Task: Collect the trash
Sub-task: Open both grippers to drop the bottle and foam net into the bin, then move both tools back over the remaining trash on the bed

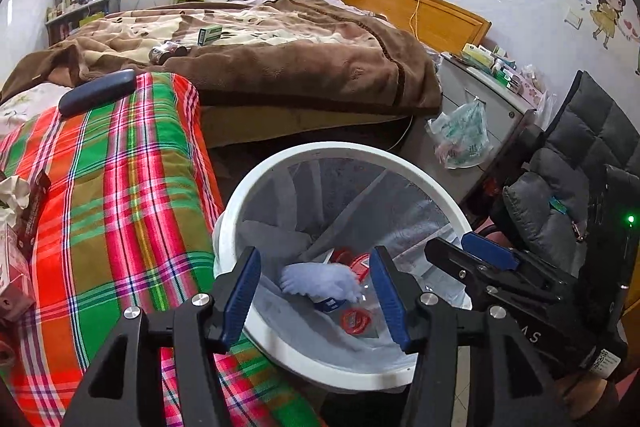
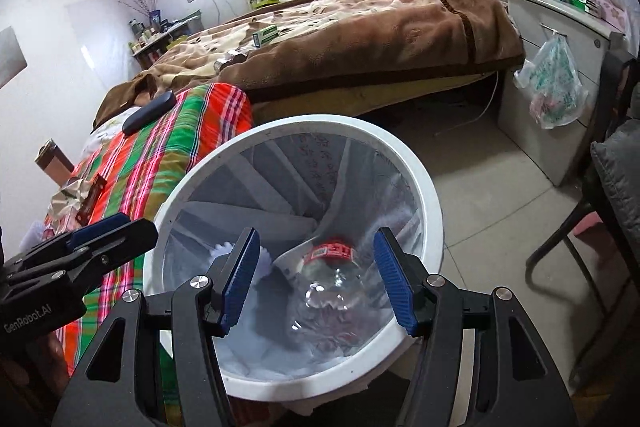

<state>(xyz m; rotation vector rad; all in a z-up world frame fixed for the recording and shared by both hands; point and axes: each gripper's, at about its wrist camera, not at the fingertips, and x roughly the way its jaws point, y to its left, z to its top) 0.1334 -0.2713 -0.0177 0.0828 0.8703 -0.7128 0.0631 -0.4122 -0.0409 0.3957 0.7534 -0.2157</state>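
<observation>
A white bin (image 1: 340,149) with a clear liner stands beside the plaid-covered bed end. Inside it lie a clear plastic bottle (image 1: 354,261) with a red label and a white tissue (image 1: 320,281). My left gripper (image 1: 316,291) hangs open over the bin's near rim; the tissue shows between its blue pads, which do not touch it. In the right wrist view my right gripper (image 2: 316,279) is open above the bin (image 2: 432,195), with the bottle (image 2: 332,283) below and free of its fingers. The left gripper (image 2: 120,227) shows at that view's left edge.
Crumpled paper and a brown wrapper (image 2: 76,195) lie on the plaid cloth (image 1: 120,187), a dark case (image 1: 96,93) further back. A green box (image 1: 210,35) and a can (image 1: 168,51) sit on the brown blanket. A plastic bag (image 1: 460,135) hangs on a grey cabinet; a cushioned chair (image 1: 560,187) stands right.
</observation>
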